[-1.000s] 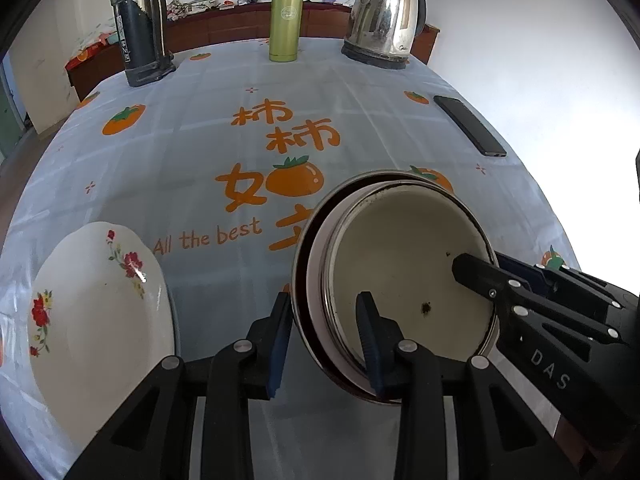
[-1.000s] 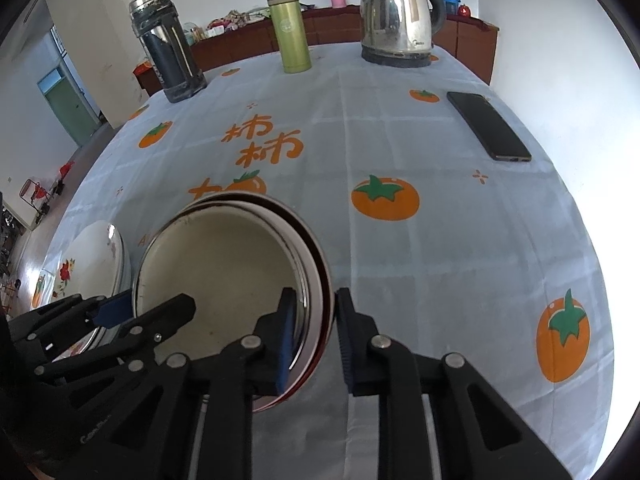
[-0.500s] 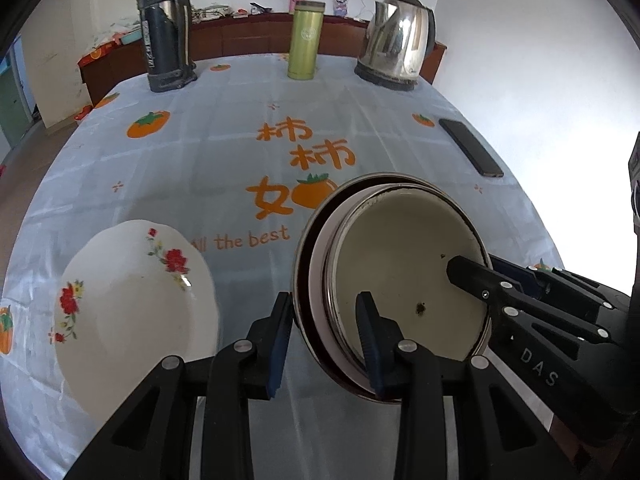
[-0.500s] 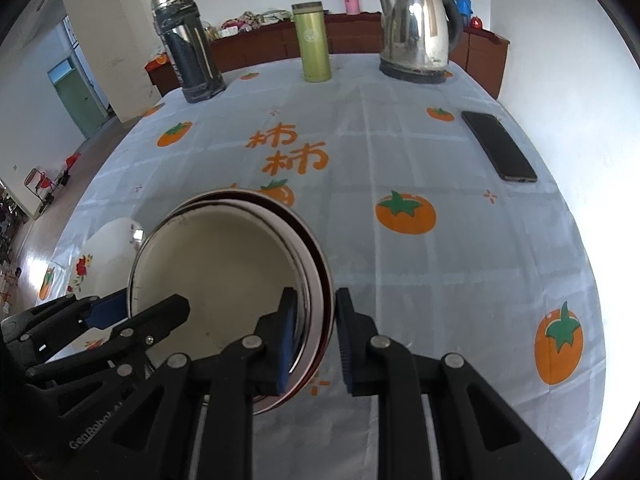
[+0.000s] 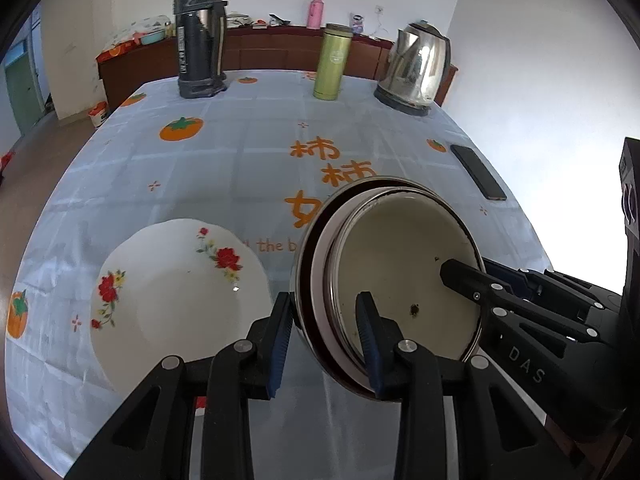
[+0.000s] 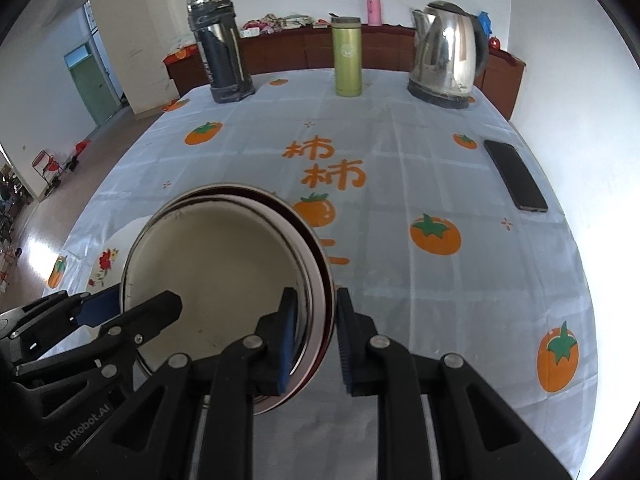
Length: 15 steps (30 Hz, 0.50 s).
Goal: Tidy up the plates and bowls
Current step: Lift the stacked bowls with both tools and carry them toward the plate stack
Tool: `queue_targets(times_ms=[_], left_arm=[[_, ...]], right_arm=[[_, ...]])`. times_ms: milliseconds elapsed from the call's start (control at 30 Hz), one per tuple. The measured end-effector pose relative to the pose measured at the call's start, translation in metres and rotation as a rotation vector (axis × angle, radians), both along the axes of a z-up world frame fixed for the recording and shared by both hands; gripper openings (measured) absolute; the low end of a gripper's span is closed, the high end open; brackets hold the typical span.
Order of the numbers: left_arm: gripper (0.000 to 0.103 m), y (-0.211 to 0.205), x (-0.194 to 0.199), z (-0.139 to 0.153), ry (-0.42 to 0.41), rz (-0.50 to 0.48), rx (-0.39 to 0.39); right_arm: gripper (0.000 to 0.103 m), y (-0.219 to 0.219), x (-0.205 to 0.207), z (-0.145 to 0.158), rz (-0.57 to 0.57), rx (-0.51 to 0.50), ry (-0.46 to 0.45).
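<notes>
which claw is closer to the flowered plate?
Left. The left claw grips the bowl stack on the rim facing the flowered plate. The right claw grips the opposite rim, with the bowls between.

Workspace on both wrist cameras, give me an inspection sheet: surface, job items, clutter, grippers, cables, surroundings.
Surface: table under a pale blue cloth printed with orange persimmons.
Job's things: nested metal bowls, cream inside, tilted and held off the cloth; floral plate lies beside them.
Clutter: dark thermos, green flask, steel kettle along the far edge; black phone near the right edge.
Grippers: left gripper and right gripper each clamp the bowls' rim, on opposite sides.
Cables: nothing seen.
Surroundings: wooden sideboard behind the table, white walls, green door at left.
</notes>
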<state>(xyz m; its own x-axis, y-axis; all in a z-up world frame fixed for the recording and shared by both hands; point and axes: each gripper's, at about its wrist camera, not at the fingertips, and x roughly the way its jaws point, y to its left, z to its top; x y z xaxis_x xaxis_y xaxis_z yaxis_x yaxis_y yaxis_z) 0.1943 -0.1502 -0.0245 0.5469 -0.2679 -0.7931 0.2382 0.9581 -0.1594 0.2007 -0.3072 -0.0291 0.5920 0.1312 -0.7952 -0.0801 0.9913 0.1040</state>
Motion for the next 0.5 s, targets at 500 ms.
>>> queue_targets(times_ms=[500], left_arm=[[0.035,0.056,-0.005,0.007,-0.008,0.089,-0.037]], right_arm=[[0.019,0.056,0.006,0.009,0.09,-0.032,-0.006]])
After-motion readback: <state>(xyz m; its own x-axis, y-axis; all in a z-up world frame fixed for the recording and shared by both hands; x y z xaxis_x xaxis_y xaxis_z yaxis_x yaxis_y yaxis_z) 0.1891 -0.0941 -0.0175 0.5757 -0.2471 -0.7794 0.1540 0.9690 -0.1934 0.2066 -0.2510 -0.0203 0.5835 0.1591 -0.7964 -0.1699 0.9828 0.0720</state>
